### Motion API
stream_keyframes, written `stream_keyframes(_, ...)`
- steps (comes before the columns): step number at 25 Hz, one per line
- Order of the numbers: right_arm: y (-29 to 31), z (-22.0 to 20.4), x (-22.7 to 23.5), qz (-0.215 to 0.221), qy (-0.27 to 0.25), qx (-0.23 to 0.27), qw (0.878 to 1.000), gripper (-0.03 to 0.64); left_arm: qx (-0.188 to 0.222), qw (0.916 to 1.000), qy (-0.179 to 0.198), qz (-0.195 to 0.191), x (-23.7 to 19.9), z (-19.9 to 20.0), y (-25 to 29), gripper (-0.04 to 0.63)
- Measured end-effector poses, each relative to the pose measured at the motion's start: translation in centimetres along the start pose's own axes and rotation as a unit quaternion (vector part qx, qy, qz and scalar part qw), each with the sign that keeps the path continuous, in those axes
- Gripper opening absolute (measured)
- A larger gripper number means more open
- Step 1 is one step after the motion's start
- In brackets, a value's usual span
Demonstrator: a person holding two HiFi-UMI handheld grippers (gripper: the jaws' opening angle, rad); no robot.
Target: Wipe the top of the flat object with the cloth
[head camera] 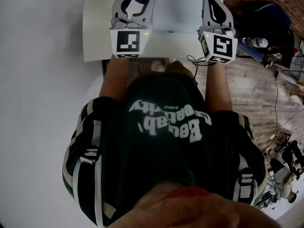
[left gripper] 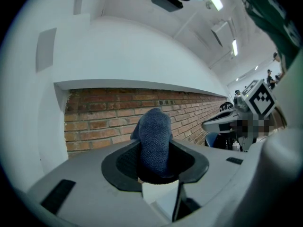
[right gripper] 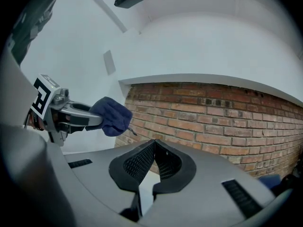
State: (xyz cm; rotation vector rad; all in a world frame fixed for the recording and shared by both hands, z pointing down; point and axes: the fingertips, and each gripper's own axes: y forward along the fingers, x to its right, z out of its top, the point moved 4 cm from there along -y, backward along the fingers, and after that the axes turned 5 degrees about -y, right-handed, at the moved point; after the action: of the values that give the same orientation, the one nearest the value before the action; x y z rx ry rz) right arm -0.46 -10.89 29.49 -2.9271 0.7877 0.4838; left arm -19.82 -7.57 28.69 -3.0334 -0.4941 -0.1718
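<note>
My left gripper point(left gripper: 155, 164) has its ribbed black pads pressed in on a dark blue, nubbly terry cloth point(left gripper: 154, 136). The cloth bulges up between them in a rounded fold and fills the gap. On my right gripper point(right gripper: 154, 148) the same waffle-textured pads meet at their tips with nothing between them. Around both sets of pads I see smooth, matte grey plastic shells with small black slots.

From the right gripper view, the left gripper sits off to the side with the blue wad sticking out of its front. Behind both is a red-brick wall point(right gripper: 222, 112) with pale mortar under a smooth white ledge.

From the head view, both grippers are side by side over the white, flat rectangular board point(head camera: 97, 32), with each black-and-white marker cube near its closer edge. The board's surface looks plain and smooth, and its far edge is cut off by the frame. The cloth is only partly in shot at the top, and I cannot tell whether it touches the board. To the right is a pale wood-plank floor point(head camera: 256, 89).
</note>
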Motion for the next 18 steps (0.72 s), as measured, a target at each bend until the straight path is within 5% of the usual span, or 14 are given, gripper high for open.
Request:
stream_keyframes(7, 2.4, -1.0, 1.9, 0.019, 0.016, 0.009, 1.0, -0.005, -0.029, 0.9993, 0.021, 0.011, 0.4, -1.2, 2.0, 0.149)
stream_keyframes(14, 3.7, -2.1, 4.4, 0.04, 0.029, 0.023, 0.999, -0.005, -0.033, 0.9906, 0.119, -0.058, 2.0, -1.4, 3.5, 0.149)
stream_keyframes(18, 4.5, -3.1, 6.0, 0.048, 0.032, 0.029, 0.998, -0.005, -0.087, 0.9811, 0.143, -0.097, 2.6, -2.4, 4.5, 0.149)
